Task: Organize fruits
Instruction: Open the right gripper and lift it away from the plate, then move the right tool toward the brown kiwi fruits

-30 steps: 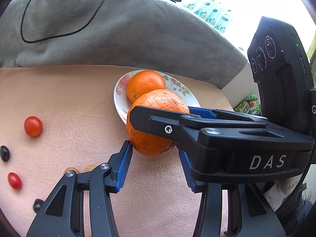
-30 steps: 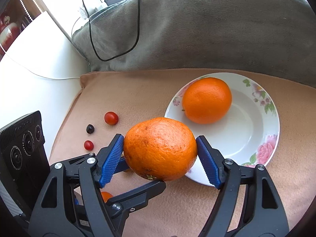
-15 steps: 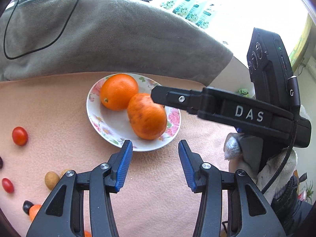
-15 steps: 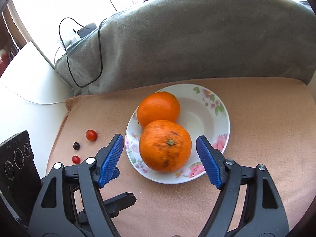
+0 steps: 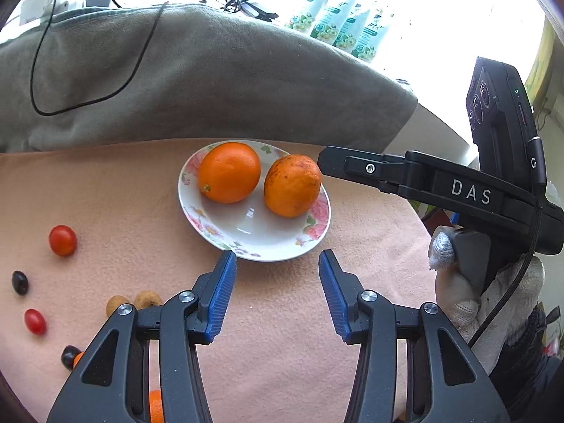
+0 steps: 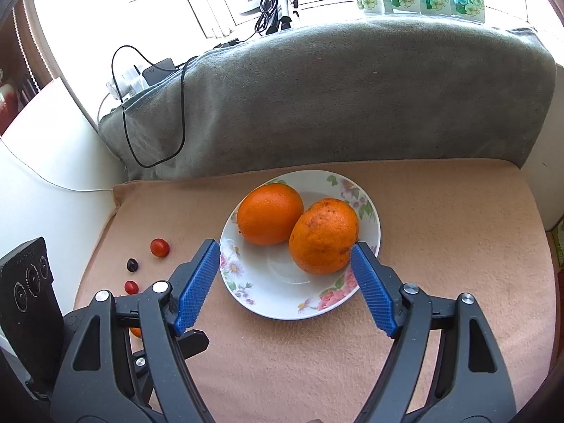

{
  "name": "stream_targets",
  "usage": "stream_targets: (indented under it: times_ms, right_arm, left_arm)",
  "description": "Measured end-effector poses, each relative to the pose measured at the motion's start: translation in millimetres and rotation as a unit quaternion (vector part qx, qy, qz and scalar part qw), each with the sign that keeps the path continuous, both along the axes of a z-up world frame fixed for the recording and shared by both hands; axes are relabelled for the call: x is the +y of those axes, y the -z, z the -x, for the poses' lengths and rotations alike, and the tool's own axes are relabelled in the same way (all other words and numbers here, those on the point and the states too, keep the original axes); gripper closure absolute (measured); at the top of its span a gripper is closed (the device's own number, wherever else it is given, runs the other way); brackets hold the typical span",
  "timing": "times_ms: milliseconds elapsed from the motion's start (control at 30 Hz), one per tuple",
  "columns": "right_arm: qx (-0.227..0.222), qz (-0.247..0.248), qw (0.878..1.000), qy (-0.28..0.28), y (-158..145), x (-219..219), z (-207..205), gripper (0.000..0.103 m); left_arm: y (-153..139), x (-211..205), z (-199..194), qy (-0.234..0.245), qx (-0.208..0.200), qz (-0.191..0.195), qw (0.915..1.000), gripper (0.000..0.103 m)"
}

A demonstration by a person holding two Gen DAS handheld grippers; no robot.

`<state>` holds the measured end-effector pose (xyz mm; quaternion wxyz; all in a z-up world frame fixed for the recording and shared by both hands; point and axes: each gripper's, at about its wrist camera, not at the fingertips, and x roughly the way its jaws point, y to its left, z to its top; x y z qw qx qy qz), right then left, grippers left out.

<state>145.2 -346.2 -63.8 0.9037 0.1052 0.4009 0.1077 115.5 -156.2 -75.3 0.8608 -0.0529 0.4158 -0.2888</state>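
Note:
A white floral plate [image 5: 246, 243] [image 6: 268, 296] sits on the peach cloth and holds two oranges. The smooth orange [image 5: 229, 172] [image 6: 269, 213] lies to the left. Beside it on the right rests the speckled orange [image 5: 292, 186] [image 6: 322, 236]. My right gripper [image 6: 283, 248] hovers at the plate's near side. Its jaws are opening and the pads press on nothing. In the left wrist view one of its black fingers [image 5: 387, 172] reaches in from the right. My left gripper [image 5: 277, 259] stands open and empty just short of the plate's front rim.
Small fruits lie left of the plate: cherry tomatoes [image 5: 62, 240] [image 6: 159, 247], dark grapes [image 5: 19, 282] and two longans [image 5: 148, 299]. A grey blanket [image 6: 352, 105] with a black cable [image 6: 130, 134] walls off the back. A gloved hand [image 5: 458, 303] holds the right gripper.
My right gripper carried the speckled orange over the plate, let it go beside the smooth orange and drew back with its jaws widening. The left gripper drew back and rose a little, still empty.

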Motion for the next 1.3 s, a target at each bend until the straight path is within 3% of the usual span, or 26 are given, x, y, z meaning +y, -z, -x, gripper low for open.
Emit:
stream_targets:
  times_ms: [200,233,300,400,633,833,1300]
  right_arm:
    - [-0.012,0.030,0.999,-0.003,-6,16,12,0.018]
    - [-0.015,0.039,0.999,-0.002,-8,20,13,0.017]
    - [-0.025,0.059,0.998,0.001,-11,29,19,0.011]
    - [-0.040,0.094,0.995,0.000,-18,44,28,0.010]
    - [-0.063,0.139,0.988,-0.019,-30,79,42,0.010]
    - [-0.076,0.142,0.987,-0.023,-35,95,48,0.010]
    - [-0.085,0.166,0.980,-0.075,-24,140,58,0.010]
  left_arm:
    - [-3,15,9,-0.022,-0.022,-0.018,0.9994,0.046]
    - [-4,18,11,-0.027,-0.026,-0.021,0.9991,0.040]
    - [-4,24,16,-0.037,-0.035,-0.028,0.9983,0.038]
    - [-3,37,21,-0.056,-0.042,-0.039,0.9968,0.032]
    - [4,76,28,-0.108,-0.035,-0.052,0.9921,0.032]
    - [8,108,35,-0.150,-0.033,-0.060,0.9863,0.032]
    - [20,151,52,-0.197,-0.024,-0.067,0.9778,0.032]
